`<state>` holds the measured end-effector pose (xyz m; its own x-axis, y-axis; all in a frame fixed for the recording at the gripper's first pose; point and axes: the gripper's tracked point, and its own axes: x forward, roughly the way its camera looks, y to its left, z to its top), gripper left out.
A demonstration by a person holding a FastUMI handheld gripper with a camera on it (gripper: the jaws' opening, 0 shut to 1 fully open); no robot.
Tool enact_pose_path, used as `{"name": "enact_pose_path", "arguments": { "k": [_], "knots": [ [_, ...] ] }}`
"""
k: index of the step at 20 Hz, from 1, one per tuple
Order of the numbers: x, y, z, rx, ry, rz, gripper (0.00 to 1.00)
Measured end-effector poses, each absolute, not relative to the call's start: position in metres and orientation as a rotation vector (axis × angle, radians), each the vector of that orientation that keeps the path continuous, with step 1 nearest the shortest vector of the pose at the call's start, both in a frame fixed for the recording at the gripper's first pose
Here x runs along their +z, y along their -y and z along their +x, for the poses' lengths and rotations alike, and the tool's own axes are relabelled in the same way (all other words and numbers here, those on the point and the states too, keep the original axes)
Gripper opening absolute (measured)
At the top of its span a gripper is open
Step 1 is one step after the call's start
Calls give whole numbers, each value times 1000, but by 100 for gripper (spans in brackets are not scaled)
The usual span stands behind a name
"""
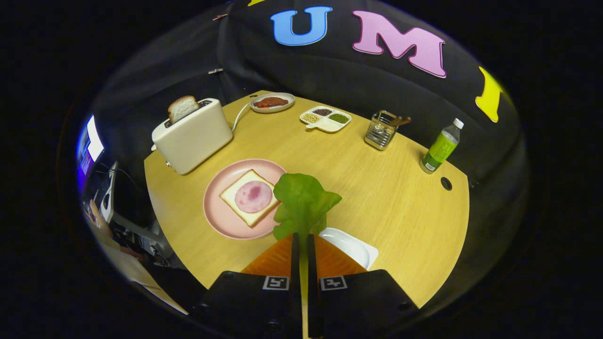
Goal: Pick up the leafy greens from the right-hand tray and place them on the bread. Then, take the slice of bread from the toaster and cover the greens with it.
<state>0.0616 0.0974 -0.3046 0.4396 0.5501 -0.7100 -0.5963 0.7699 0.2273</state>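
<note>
I have the gripper (304, 242) pinched shut on the stalk of the lettuce (303, 200), its leaf at mid-frame beside the bread (238, 188) on the pink plate (217, 214). It looks light, floppy and easily torn, so the stalk is the firmest hold.

A light wooden table (400, 197) stands against black cloth walls (330, 75), a lit screen (92, 143) beside it.

Counting now: one toaster (192, 135), two bread slices (182, 108) (249, 197), one pink plate (221, 219), one leafy green (304, 202), one bottle (441, 147), one cutlery rack (380, 129), two far dishes (272, 102) (326, 118), one white tray (353, 245).
</note>
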Motion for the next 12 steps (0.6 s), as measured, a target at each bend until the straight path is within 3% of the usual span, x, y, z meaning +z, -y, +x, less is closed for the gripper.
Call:
{"name": "enact_pose_path", "arguments": {
  "k": [12],
  "knots": [
    [-282, -206, 70, 800, -881, -71, 9]
  ]
}}
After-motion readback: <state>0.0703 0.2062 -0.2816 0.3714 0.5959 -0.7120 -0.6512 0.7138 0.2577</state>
